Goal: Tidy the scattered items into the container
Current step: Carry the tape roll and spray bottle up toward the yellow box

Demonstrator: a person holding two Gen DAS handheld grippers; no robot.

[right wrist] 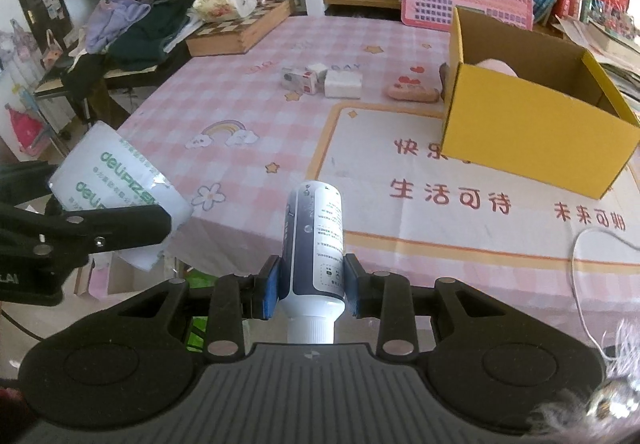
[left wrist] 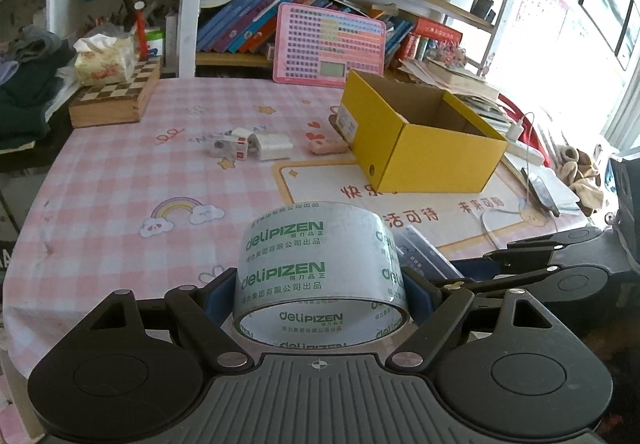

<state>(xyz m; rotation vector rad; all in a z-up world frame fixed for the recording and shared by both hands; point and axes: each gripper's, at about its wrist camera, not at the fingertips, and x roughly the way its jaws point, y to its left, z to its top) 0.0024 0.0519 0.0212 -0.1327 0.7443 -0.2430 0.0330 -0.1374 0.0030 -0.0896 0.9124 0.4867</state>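
Yellow box (right wrist: 532, 131): far right on table, open, something pink (right wrist: 498, 67) inside.
Left gripper (left wrist: 320, 284): clamped on tape roll (left wrist: 318, 264), near.
Right gripper (right wrist: 311, 280): clamped on white bottle (right wrist: 316, 244), near.

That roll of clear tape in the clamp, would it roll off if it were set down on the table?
On its flat side the tape roll would probably stay put; on its curved edge it would likely roll. Its glossy film looks slippery, though the left gripper clamps it at both sides. The hollow core suggests it is fairly light.

I saw glossy clear tape (left wrist: 320, 276), a smooth plastic bottle (right wrist: 316, 244), matt yellow cardboard box (left wrist: 436, 159), wooden chessboard (left wrist: 112, 99).
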